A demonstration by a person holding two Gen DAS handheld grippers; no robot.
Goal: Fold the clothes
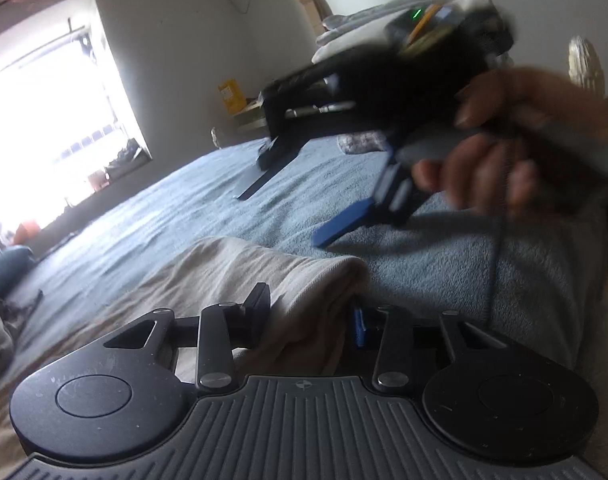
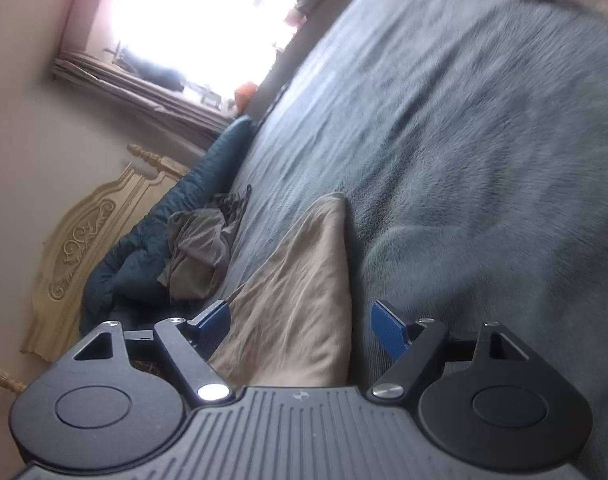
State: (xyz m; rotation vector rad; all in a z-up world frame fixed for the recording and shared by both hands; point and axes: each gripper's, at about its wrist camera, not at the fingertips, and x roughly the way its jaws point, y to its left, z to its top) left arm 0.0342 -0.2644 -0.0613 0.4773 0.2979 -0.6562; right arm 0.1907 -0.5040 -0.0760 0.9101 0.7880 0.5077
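Note:
A beige garment (image 1: 231, 276) lies on the blue-grey blanket (image 1: 191, 200) that covers the bed. In the left wrist view my left gripper (image 1: 308, 316) has a bunched fold of this garment pinched between its fingers. My right gripper (image 1: 287, 212), blurred and held by a hand (image 1: 516, 148), hovers open over the blanket just beyond the garment. In the right wrist view the right gripper (image 2: 301, 320) stands open, and a pointed end of the beige garment (image 2: 304, 280) lies between its fingers without touching the pads.
A crumpled grey garment (image 2: 199, 252) and a dark teal duvet (image 2: 143, 248) lie against the carved headboard (image 2: 83, 240). A bright window (image 1: 55, 104) is at the left. Pale piled fabric (image 1: 356, 20) and a yellow box (image 1: 231, 94) sit beyond the bed.

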